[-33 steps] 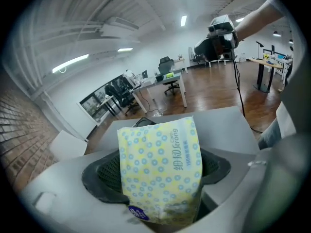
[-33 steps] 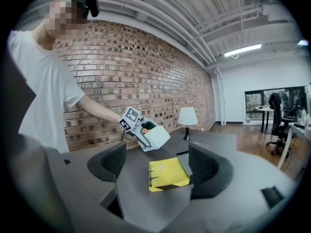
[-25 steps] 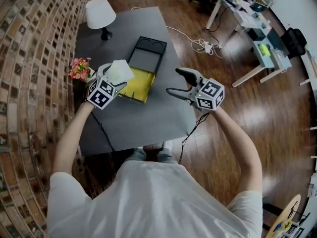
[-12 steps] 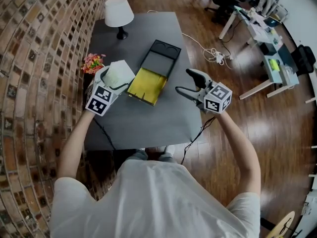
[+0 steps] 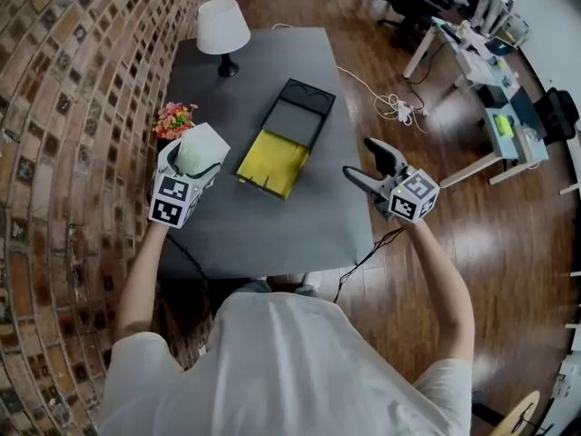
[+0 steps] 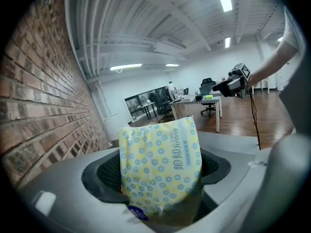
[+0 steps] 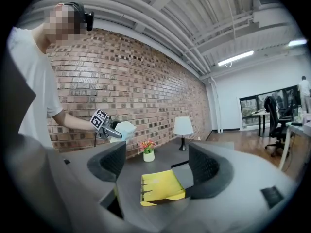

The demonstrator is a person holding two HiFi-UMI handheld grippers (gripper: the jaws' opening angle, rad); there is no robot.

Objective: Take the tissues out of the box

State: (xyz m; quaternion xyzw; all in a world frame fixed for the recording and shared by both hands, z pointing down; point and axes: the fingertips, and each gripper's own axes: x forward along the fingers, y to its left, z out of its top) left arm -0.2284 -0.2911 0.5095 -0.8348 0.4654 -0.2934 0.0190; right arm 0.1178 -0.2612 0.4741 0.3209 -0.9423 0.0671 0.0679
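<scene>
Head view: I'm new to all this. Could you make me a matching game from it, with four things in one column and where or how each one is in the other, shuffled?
Things:
1. tissue pack
2. table lamp
3. flowers
4. right gripper

Places or states:
A. open, nothing between its jaws
B. at the far end of the table
C. clamped in the left gripper, held up off the table
D. at the table's edge beside the brick wall

Pairs: 1-C, 2-B, 3-D, 4-A

Bare tabletop [image 5: 272, 225] before the open box [image 5: 286, 139]; lamp [image 5: 223, 25] and flowers [image 5: 174, 119] along the wall-side edge.
</scene>
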